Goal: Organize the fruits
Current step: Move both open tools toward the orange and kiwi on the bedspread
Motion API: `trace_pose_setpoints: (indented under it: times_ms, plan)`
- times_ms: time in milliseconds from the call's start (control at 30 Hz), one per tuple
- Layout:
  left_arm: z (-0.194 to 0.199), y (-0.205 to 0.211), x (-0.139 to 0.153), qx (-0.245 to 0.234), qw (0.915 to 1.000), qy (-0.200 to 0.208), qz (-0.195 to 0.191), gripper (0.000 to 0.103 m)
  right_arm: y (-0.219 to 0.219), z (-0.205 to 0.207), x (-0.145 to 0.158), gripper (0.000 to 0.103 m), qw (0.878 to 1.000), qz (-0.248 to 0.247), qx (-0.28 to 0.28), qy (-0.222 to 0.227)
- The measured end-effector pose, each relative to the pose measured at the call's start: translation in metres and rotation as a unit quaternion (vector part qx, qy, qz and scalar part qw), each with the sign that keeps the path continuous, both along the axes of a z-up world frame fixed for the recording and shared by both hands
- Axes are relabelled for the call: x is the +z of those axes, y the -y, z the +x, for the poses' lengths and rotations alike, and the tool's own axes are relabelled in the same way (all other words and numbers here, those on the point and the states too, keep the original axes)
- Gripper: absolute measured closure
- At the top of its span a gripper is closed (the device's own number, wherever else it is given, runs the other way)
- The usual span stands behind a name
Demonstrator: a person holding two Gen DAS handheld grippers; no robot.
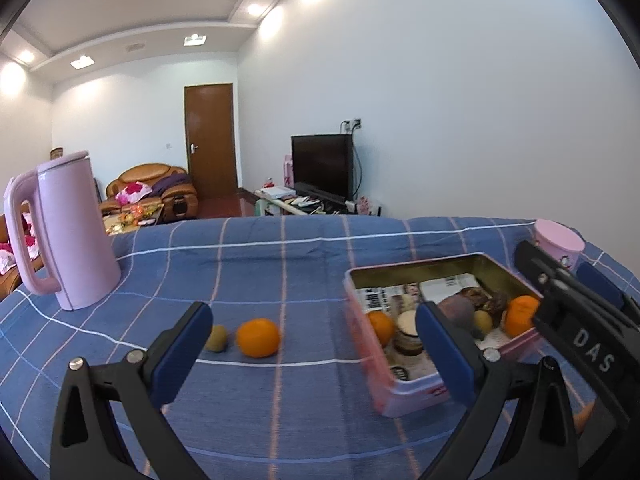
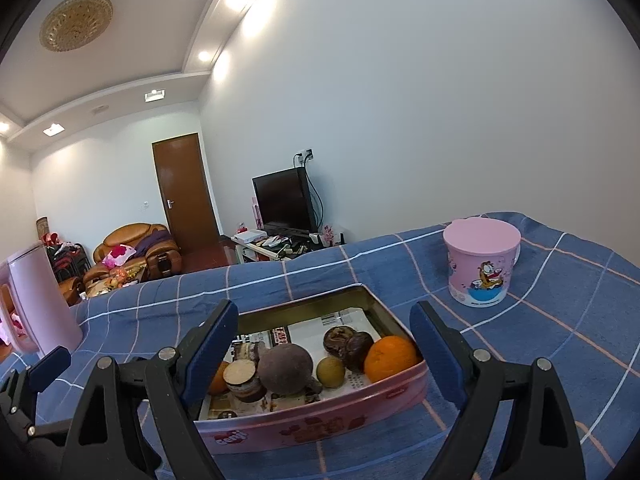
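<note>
On the blue checked cloth (image 1: 280, 264) lie a loose orange (image 1: 258, 337) and a small kiwi (image 1: 217, 338), side by side. My left gripper (image 1: 316, 340) hangs open just in front of them, holding nothing. To the right stands a pink tin (image 1: 416, 268). In the right wrist view the tin (image 2: 320, 424) holds an orange (image 2: 390, 358), a kiwi (image 2: 330, 372), a dark purple round fruit (image 2: 284, 368), brown pieces (image 2: 348, 344) and a second orange (image 2: 218, 378), half hidden. My right gripper (image 2: 324, 328) is open over the tin's near side, empty.
A pink kettle (image 1: 64, 232) stands at the cloth's left. A pink lidded mug (image 2: 480, 264) with a cartoon print stands right of the tin. The right gripper (image 1: 560, 280) reaches in beside the tin's right end. Beyond the cloth's far edge are a sofa, a door and a TV.
</note>
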State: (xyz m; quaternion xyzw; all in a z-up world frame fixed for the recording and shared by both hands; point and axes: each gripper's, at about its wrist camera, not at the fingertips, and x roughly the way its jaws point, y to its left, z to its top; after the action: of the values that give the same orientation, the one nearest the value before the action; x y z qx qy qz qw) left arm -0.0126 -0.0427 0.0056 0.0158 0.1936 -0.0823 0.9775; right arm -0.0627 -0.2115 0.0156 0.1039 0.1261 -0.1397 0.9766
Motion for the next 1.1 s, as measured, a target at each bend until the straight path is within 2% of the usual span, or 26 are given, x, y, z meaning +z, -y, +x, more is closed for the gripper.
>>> trace_pose_setpoints:
  times_ms: [167,333,500,700,867,933,1100]
  plan:
    - [0.008,-0.018,-0.001,0.014,0.9999,-0.005,-0.002,0.000,-0.015,0.011,-0.001,0.014,1.000,0.001,0.012,-0.004]
    - [0.017,-0.036,-0.002,0.030,0.9995,-0.002,0.012,0.000,-0.037,0.020,-0.002,0.014,0.999,-0.011,0.032,-0.008]
    - [0.033,-0.066,-0.005,0.056,0.9981,-0.025,-0.003,0.000,-0.057,0.030,-0.002,0.014,0.998,-0.018,0.054,-0.012]
    - [0.049,-0.092,-0.009,0.083,0.9956,-0.044,0.010,0.000,-0.077,0.045,-0.004,0.014,0.997,-0.016,0.073,-0.022]
    - [0.068,-0.122,-0.014,0.127,0.9895,-0.068,0.010,0.000,-0.100,0.063,-0.007,0.014,0.993,-0.054,0.094,-0.051]
    - [0.078,-0.137,-0.019,0.150,0.9845,-0.091,0.000,0.000,-0.111,0.072,-0.008,0.014,0.990,-0.064,0.113,-0.063]
    - [0.091,-0.161,-0.029,0.169,0.9764,-0.131,-0.030,0.000,-0.134,0.098,-0.017,0.015,0.976,-0.065,0.174,-0.112]
